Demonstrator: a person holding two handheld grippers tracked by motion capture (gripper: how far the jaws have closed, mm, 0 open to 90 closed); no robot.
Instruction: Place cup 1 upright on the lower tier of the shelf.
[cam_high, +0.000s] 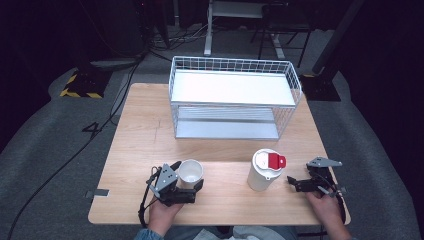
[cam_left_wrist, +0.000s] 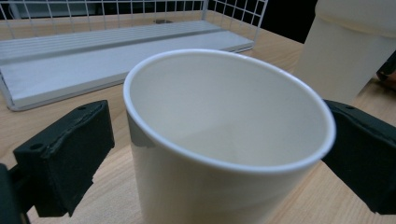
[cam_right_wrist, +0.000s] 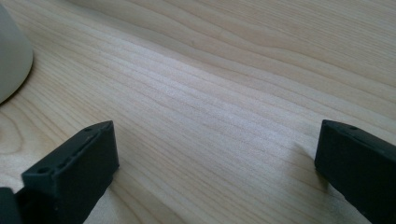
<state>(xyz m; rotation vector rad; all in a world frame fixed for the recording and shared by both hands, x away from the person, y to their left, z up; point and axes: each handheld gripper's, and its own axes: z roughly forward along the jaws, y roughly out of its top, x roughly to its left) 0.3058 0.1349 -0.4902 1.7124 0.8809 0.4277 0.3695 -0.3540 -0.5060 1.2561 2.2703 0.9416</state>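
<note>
A white cup (cam_high: 190, 171), empty inside, stands near the table's front edge, left of centre. My left gripper (cam_high: 188, 174) straddles it with the jaws spread wide; in the left gripper view the cup (cam_left_wrist: 224, 107) sits between the two black pads, a thin gap showing at the left pad (cam_left_wrist: 70, 158). A white container (cam_high: 264, 170) with a red-flapped lid stands upright to the right of the cup. Just right of it, my right gripper (cam_high: 295, 183) rests low over the wood, open, with only bare table between its jaws (cam_right_wrist: 215, 158).
A white wire basket rack (cam_high: 230, 95) with an upper and a lower shelf stands at the back of the wooden table (cam_high: 150, 130). The white container's side (cam_left_wrist: 345, 51) rises close on the cup's right. Dark floor, cables and stands surround the table.
</note>
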